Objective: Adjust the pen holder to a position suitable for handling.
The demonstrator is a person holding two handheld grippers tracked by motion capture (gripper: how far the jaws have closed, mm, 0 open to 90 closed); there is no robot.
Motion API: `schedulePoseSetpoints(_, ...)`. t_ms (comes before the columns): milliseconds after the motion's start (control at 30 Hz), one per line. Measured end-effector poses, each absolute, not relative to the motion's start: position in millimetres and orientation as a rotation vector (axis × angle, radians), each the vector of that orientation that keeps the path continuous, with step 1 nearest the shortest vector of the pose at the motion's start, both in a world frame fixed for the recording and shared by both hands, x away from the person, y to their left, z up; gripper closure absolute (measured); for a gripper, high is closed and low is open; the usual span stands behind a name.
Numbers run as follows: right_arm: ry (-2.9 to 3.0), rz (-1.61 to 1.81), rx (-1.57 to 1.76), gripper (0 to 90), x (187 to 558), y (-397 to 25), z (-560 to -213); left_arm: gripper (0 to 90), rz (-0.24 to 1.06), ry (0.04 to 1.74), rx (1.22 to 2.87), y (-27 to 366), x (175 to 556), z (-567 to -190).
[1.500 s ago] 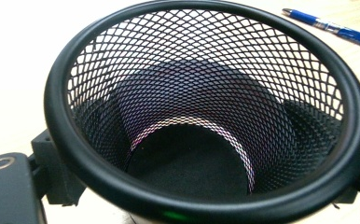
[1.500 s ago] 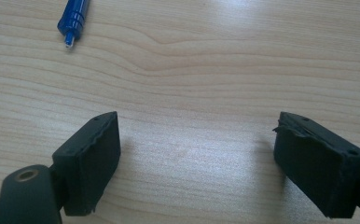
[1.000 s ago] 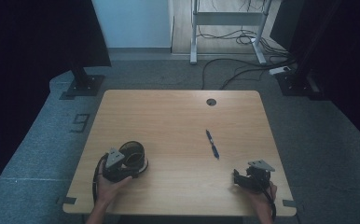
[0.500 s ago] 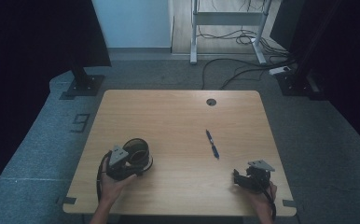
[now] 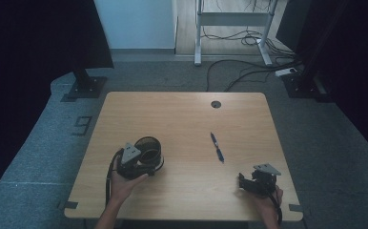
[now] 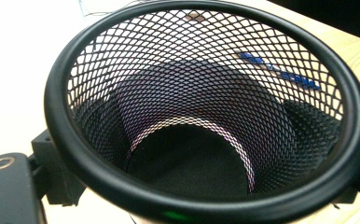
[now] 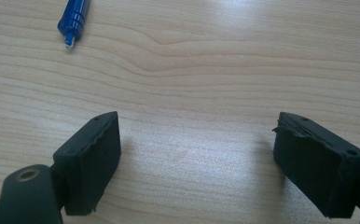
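- The left gripper [image 5: 137, 160] has its jaws closed on a black mesh cup [image 5: 148, 149]; the left gripper view looks straight down into the cup's open mouth [image 6: 206, 116], with a jaw showing through the mesh on each side.
- The cup is held near the front left part of the desk [image 5: 182, 114]; whether it touches the wood I cannot tell.
- The right gripper [image 7: 197, 158] has its jaws wide apart with nothing between them, just above bare wood near the front right corner.
- A blue pen [image 5: 216, 147] lies flat on the desk between the two grippers, farther from the person, and its tip [image 7: 71, 42] points toward the right gripper.
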State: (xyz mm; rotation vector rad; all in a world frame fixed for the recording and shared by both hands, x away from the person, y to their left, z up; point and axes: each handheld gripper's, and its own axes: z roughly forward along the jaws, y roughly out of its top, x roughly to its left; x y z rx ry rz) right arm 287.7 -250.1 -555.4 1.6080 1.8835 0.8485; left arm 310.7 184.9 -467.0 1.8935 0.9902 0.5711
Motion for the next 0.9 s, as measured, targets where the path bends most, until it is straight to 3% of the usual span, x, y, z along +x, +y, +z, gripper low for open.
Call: schedulePoseSetpoints(900, 1.881, 0.848, 1.610, 14.5, 288, -250, -555, 10.6, 0.519, 0.941, 1.923, 144, 325, -465)
